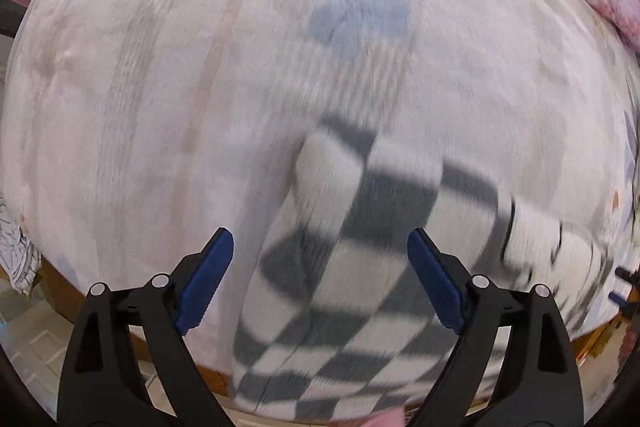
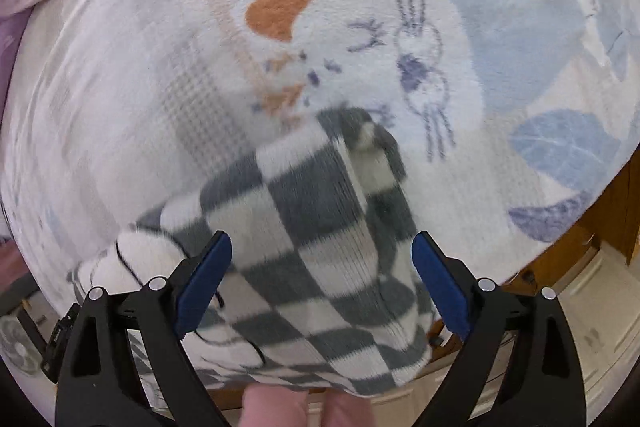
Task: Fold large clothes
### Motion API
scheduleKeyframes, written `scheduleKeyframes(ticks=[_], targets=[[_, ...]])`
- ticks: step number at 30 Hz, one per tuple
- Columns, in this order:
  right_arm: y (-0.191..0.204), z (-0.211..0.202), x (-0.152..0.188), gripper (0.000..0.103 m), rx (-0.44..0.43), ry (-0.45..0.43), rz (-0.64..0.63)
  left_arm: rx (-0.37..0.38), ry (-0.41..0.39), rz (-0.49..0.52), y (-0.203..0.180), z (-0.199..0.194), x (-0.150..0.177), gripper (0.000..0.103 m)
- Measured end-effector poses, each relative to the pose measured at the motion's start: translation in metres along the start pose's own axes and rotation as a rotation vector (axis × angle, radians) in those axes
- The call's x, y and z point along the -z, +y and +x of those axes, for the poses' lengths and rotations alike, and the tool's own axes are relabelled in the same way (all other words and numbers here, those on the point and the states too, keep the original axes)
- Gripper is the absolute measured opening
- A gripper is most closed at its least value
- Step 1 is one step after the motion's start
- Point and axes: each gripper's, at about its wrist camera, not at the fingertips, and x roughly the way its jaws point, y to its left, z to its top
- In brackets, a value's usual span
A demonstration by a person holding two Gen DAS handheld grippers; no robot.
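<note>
Left gripper (image 1: 320, 281) gapes above the checkered garment (image 1: 360, 267)

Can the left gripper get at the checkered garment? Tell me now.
Probably yes. The left gripper is open and empty, pointing down over the checkered garment on the blanket, with nothing between them.

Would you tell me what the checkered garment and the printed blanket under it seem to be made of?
Checkered garment: probably soft fleece or brushed knit, matte, with fuzzy-edged grey and white squares. Printed blanket: apparently plush fleece, matte, with a short nap visible around the orange patch.
</note>
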Motion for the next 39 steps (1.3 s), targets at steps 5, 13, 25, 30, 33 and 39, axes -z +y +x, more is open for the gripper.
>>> scheduleKeyframes(ticks=[5, 13, 25, 30, 33, 39], targets=[[-0.005, 0.022, -0.032, 0.088, -0.038, 0.063, 0.092, 0.030, -0.001, -0.091, -0.003, 0.016, -0.041, 0.089], [-0.001, 0.054, -0.058, 0.052, -0.055, 0.068, 0.146, 0.007, 0.048, -0.117, 0.009, 0.050, -0.050, 0.047], [0.007, -0.023, 0.005, 0.031, -0.178, -0.081, 0.196, -0.034, -0.018, -0.115, 0.013, -0.031, -0.038, 0.033], [0.016, -0.052, 0.017, 0.030, -0.162, -0.133, 0.163, -0.059, -0.061, -0.105, -0.015, -0.068, -0.025, 0.033], [0.011, -0.062, 0.016, 0.030, -0.190, -0.155, 0.172, -0.022, -0.090, -0.107, -0.039, -0.094, -0.002, 0.033], [0.046, -0.103, -0.031, 0.030, -0.230, -0.220, 0.127, 0.010, -0.167, -0.078, -0.090, -0.097, -0.038, 0.033]])
